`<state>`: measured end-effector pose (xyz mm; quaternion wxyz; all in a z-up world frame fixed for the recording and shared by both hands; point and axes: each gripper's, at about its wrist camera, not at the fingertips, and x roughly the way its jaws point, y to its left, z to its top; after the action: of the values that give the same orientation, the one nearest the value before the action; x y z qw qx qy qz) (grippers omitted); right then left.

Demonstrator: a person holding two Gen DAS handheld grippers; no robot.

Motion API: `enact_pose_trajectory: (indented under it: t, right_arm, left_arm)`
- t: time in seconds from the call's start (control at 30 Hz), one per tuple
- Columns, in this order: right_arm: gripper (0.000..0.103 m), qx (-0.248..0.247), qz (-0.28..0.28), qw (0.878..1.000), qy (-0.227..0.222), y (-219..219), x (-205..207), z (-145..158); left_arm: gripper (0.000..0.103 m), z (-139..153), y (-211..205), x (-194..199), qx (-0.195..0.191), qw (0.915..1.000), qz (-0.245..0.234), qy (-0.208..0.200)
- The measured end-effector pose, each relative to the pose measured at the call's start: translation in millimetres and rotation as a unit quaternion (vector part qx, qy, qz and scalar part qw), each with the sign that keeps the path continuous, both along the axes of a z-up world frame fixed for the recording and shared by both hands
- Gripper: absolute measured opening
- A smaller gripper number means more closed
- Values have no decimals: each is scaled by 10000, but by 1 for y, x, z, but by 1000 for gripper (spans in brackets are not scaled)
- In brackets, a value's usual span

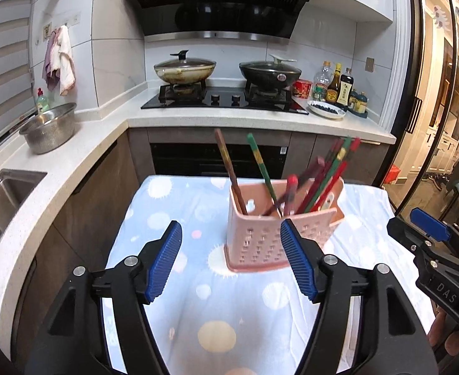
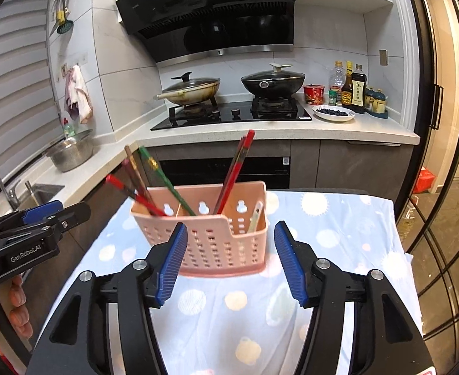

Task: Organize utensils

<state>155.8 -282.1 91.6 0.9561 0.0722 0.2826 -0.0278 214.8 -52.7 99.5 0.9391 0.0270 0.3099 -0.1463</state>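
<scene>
A pink perforated utensil basket point(image 1: 257, 237) point(image 2: 220, 240) stands upright on a table with a light blue spotted cloth point(image 1: 229, 312) point(image 2: 229, 306). Several red, green and brown chopsticks point(image 1: 260, 168) point(image 2: 154, 184) lean in it; one red chopstick point(image 1: 290, 193) looks blurred. A pale spoon point(image 2: 255, 218) rests in the basket's right compartment. My left gripper point(image 1: 231, 262) is open and empty, just in front of the basket. My right gripper point(image 2: 229, 264) is open and empty, also just in front of it. Each gripper shows at the side of the other's view point(image 1: 429, 228) point(image 2: 42, 218).
Behind the table is an L-shaped white counter point(image 1: 229, 118) with a gas hob, two lidded woks point(image 1: 184, 70) point(image 1: 270, 72), sauce bottles point(image 1: 339, 86) and a plate of berries point(image 2: 332, 113). A steel colander point(image 1: 49, 128) and sink point(image 1: 7, 193) are at left. Glass doors point(image 1: 442, 125) are at right.
</scene>
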Motion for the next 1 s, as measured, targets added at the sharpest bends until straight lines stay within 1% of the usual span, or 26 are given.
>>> enact_pose_trajectory:
  t: [0.03,0.1,0.2,0.27,0.33,0.43,0.53,0.6,0.63,0.7,0.9,0.93,1.0]
  right_arm:
    - [59,-91,-18,10000,17,3,-5,-3]
    - [62,-218,-28,9998,26,8,-15,-8]
    - [65,-321,-35,9995,70,14,-29,-16]
    - [67,-304,-42,9994,132,16,-37,-22]
    - [70,-231,-40,9996,185,15,-44,-26]
    - [72,-206,-63,9994,256,15,-55,-33]
    - [75,-222,-103,9992,319,16,-64,-40]
    - [79,-78,-145,9992,364,12,-70,-44]
    - [83,7,-169,9991,388,10,-73,-46]
    - [84,125,-204,9988,426,6,-77,-49]
    - [88,124,-305,9981,513,3,-87,-59]
    - [96,109,-323,9981,523,3,-89,-61]
    - [97,45,-350,9980,528,4,-92,-63]
  left_arm:
    - [69,-4,-1,-4,32,10000,37,19]
    - [74,-12,-2,-13,75,9999,66,36]
    - [75,-21,-5,-27,97,9999,-3,87]
    - [77,-25,-7,-34,131,9999,-13,111]
    - [85,-30,-10,-43,180,9998,9,76]
    - [89,-36,-15,-56,265,9996,15,28]
    - [92,-41,-17,-65,320,9995,43,19]
    - [93,-45,-17,-69,374,9993,69,40]
    - [93,-47,-17,-71,409,9991,92,55]
    - [94,-50,-17,-75,468,9988,130,65]
    - [96,-63,-17,-84,601,9977,224,219]
    - [96,-65,-16,-86,620,9975,228,237]
    - [96,-70,-16,-88,660,9971,241,291]
